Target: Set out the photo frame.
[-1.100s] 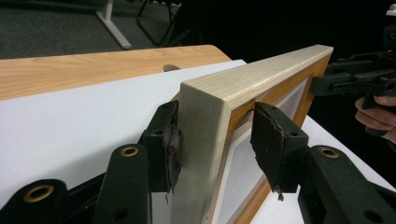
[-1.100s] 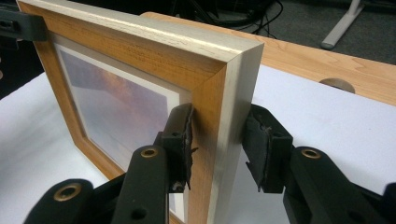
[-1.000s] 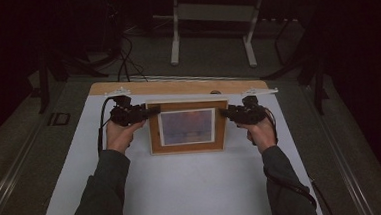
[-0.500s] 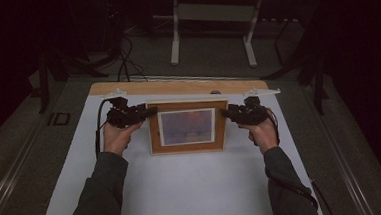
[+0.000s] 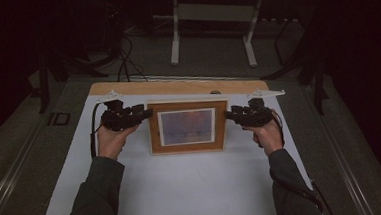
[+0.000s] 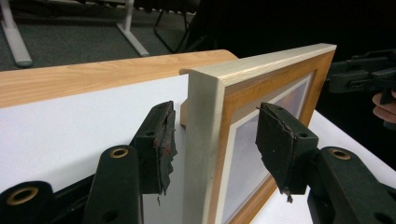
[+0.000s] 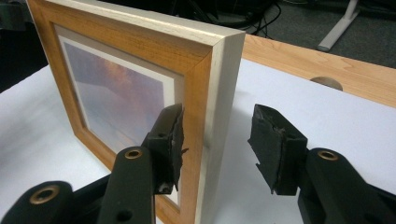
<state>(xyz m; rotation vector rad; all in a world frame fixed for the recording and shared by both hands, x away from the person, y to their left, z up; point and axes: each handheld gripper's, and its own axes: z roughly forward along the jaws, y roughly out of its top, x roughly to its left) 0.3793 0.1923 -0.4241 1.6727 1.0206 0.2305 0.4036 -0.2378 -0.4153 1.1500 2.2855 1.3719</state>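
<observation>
A wooden picture frame (image 5: 187, 126) with a white mat and a dusky print stands upright on the white table cover (image 5: 183, 188). My left gripper (image 5: 146, 112) straddles the frame's left side edge. In the left gripper view the frame (image 6: 205, 140) sits between the gripper's (image 6: 215, 144) spread pads; the pad on the glass side stands clear. My right gripper (image 5: 229, 115) straddles the frame's right side edge (image 7: 219, 93). In the right gripper view the rear pad of that gripper (image 7: 217, 140) stands off the frame. Both sets of jaws have just been opening.
A light wooden table edge (image 5: 127, 89) runs behind the white cover. Beyond it on the dark floor stand a white metal stand (image 5: 210, 16) and some cables (image 5: 125, 61). White cover stretches bare in front of the frame toward the person's sleeves.
</observation>
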